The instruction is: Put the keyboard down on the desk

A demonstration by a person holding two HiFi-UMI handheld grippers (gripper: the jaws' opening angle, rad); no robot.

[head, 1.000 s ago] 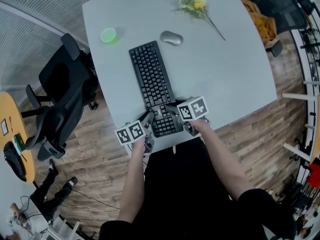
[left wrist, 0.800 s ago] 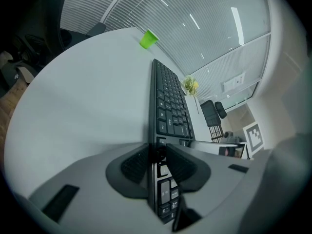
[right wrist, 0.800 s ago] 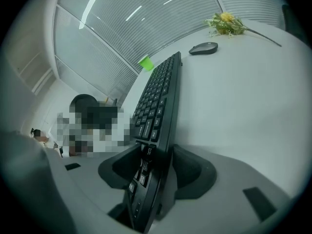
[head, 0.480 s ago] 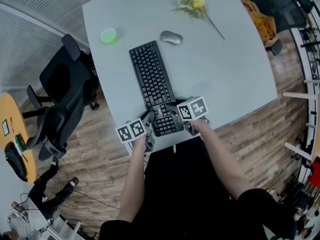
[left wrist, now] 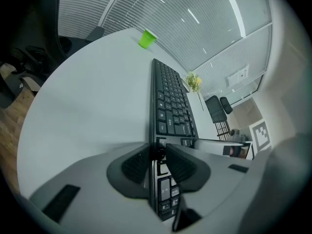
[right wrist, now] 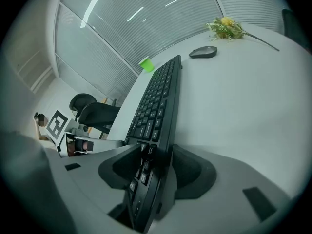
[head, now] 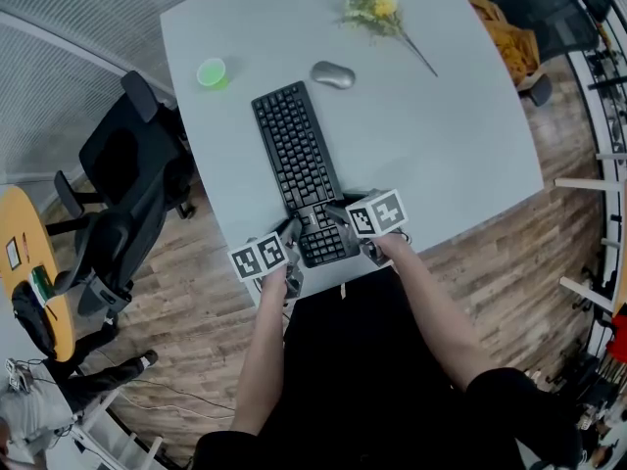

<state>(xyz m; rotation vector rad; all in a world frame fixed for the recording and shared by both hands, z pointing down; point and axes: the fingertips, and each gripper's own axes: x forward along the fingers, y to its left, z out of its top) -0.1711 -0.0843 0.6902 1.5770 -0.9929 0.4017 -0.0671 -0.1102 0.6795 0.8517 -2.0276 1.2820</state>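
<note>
Black keyboard (head: 301, 171) lengthwise on pale desk (head: 451, 135), near end at edge

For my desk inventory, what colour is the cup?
Bright green. The cup shows best in the head view.

Wears black clothing (head: 377, 370). Bears white cubes (head: 257, 258) with black square markers on the left gripper (head: 292, 229) and right gripper (head: 336, 213); beside the cubes, grey shells (left wrist: 73, 199), dark ribbed pads (left wrist: 135, 165).

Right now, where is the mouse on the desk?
In the head view, the mouse lies right of the keyboard, at its far end, between the green cup and the flowers.
</note>
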